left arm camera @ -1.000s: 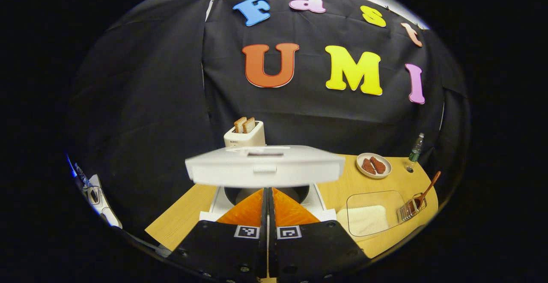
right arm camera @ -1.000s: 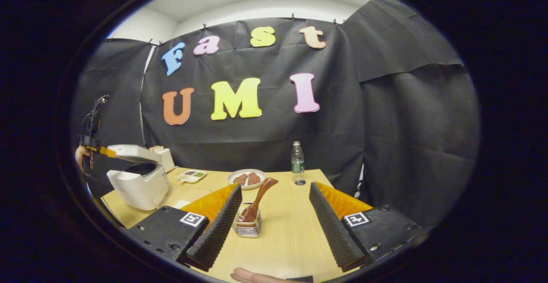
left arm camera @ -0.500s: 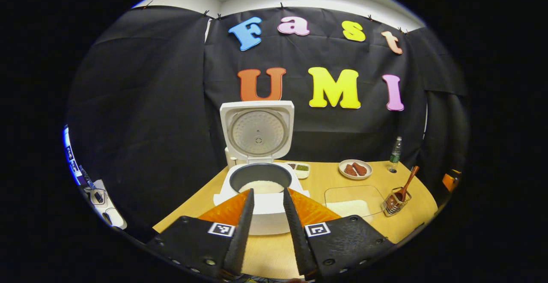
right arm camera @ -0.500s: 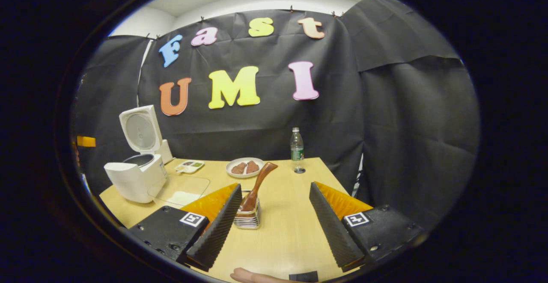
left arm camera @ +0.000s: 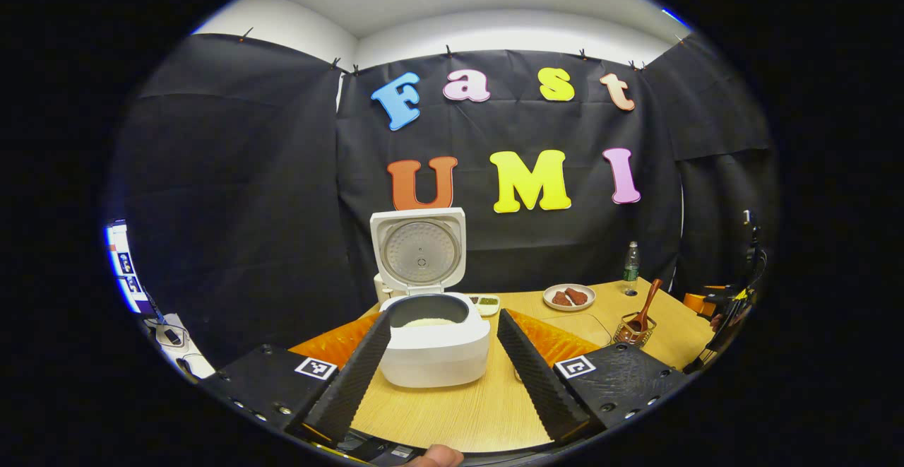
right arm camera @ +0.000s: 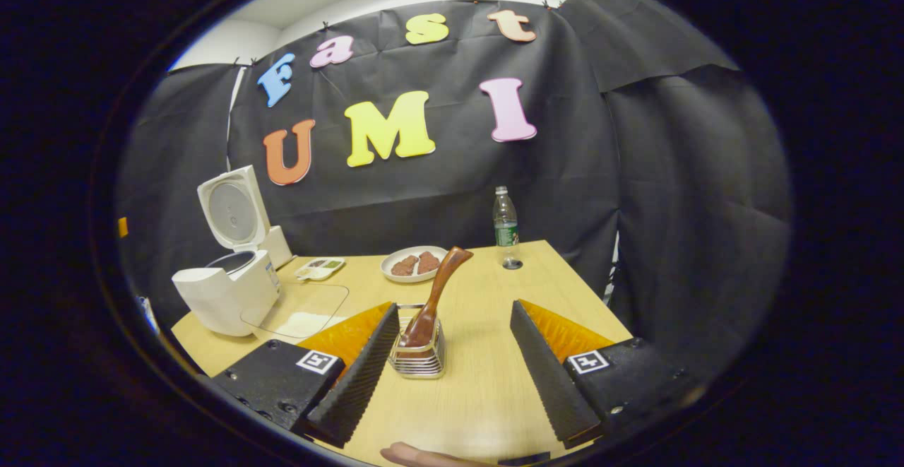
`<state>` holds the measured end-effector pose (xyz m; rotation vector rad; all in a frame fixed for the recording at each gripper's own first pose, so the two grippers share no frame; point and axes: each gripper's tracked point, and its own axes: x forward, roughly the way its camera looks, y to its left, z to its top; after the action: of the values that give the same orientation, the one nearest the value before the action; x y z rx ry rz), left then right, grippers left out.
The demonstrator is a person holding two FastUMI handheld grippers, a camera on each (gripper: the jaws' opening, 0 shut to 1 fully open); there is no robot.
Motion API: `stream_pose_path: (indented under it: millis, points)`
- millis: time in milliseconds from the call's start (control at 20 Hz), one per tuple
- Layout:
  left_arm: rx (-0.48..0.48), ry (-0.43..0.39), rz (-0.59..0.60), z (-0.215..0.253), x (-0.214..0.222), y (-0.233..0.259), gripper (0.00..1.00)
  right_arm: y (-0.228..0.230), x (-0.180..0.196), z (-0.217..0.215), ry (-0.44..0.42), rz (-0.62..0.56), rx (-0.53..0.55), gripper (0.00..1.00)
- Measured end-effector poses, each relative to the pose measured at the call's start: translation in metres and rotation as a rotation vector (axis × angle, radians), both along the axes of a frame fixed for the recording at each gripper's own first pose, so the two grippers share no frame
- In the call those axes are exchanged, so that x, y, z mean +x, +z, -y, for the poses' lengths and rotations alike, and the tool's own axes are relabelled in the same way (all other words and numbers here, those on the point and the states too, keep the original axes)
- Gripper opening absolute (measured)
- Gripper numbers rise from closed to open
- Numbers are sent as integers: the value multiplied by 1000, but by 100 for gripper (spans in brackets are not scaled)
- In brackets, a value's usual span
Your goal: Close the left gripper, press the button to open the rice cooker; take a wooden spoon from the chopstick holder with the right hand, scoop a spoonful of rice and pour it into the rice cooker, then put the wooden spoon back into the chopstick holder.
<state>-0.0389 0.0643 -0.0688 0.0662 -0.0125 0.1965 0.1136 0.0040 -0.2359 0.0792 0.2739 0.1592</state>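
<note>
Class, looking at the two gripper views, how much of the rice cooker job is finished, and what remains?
Done: the rice cooker stands with its lid up. In hand: the right gripper is open, nearing the wooden spoon that stands in the chopstick holder. Left: grasp, scoop rice, pour, return the spoon. The left gripper is open, holding nothing.

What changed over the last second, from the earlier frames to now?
The rice cooker lid swung from barely raised to fully upright. The left gripper drew back from the cooker and its jaws went from shut to wide open. The right gripper edged closer to the chopstick holder, jaws open throughout. The wooden spoon stayed in the holder; plate and bottle unmoved.
</note>
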Motion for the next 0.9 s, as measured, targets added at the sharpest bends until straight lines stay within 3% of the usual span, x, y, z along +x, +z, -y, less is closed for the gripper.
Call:
stream_pose_path:
  millis: [100,150,200,650,850,900]
  points:
    - [2,-19,19,11,-13,-4,96,-8,9,-3,8,-18,5,100]
    - [10,-32,16,15,-18,-9,90,-9,14,-4,11,-19,4,100]
    - [20,-43,18,17,-24,-12,96,-8,19,-3,8,-8,8,100]
    - [36,-47,36,6,-51,-24,95,-45,77,-26,24,-58,94,100]
    - [43,-47,12,-3,-53,-39,95,-49,110,-37,32,-49,195,100]
    - [38,-45,9,-6,-54,-40,95,-54,118,-39,24,-66,202,94]
